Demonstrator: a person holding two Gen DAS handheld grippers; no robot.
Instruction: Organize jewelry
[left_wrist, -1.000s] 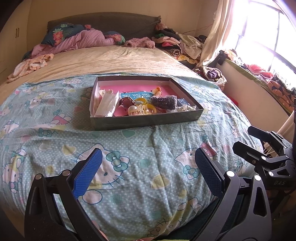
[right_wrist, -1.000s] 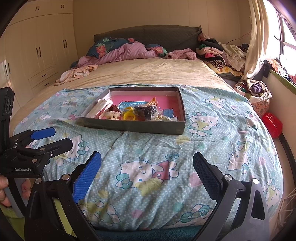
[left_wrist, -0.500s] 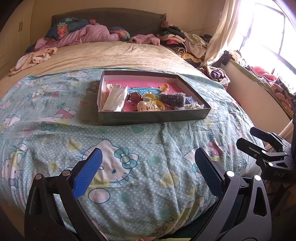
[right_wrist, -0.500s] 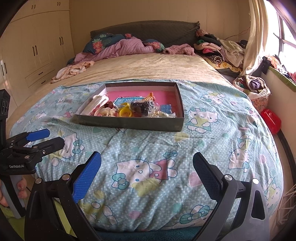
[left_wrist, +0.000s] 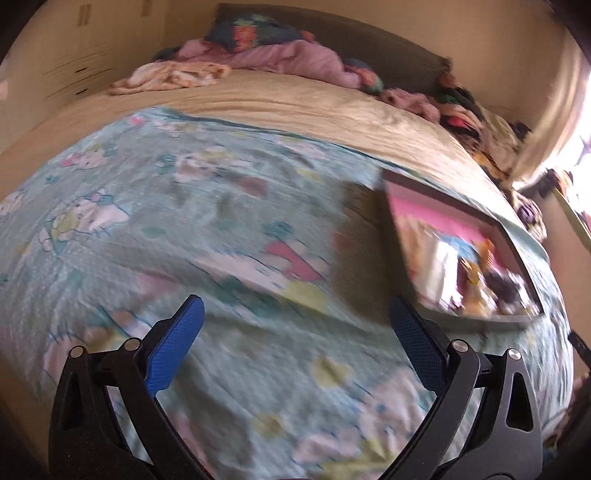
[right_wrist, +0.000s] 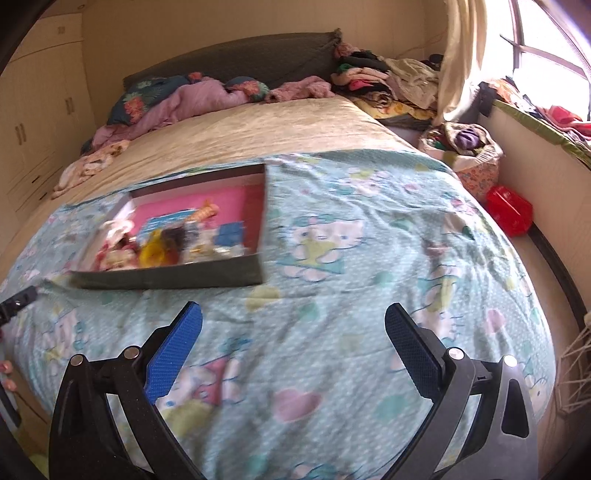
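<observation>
Two low wrist views over the bed's foot, both sharing the tray (left_wrist: 476, 325) (right_wrist: 207, 275).

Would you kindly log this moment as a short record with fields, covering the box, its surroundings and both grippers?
Setting: bed with cartoon-print blanket
Box: shallow grey box, pink inside, open-topped, resting on the blanket
Contents: mixed small items, blurred, not identifiable
Left gripper: jaws open, empty, above the blanket, box to its right
Right gripper: jaws open, empty, box ahead to its left
Floor: red container beside the bed
</observation>
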